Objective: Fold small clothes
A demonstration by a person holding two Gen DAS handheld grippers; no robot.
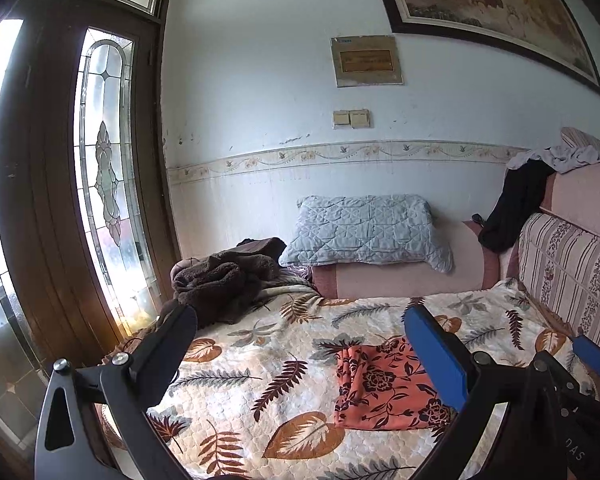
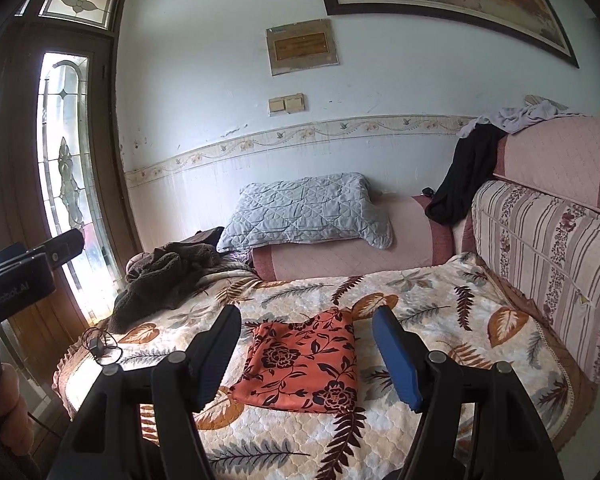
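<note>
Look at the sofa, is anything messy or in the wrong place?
Yes. A brown fuzzy garment lies in a crumpled heap at the far left end of the leaf-print blanket. A black garment and a pale one hang loosely over the sofa back. The orange floral cloth looks neatly folded.

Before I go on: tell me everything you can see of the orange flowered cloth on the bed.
The orange flowered cloth is thin, soft-looking fabric printed with dark roses and vines. It lies folded into a rough rectangle, flat on the leaf-patterned bedspread, with slight gathers along its far edge. Nothing grips it: in the right wrist view it shows between the open fingers of the right gripper, untouched.
</note>
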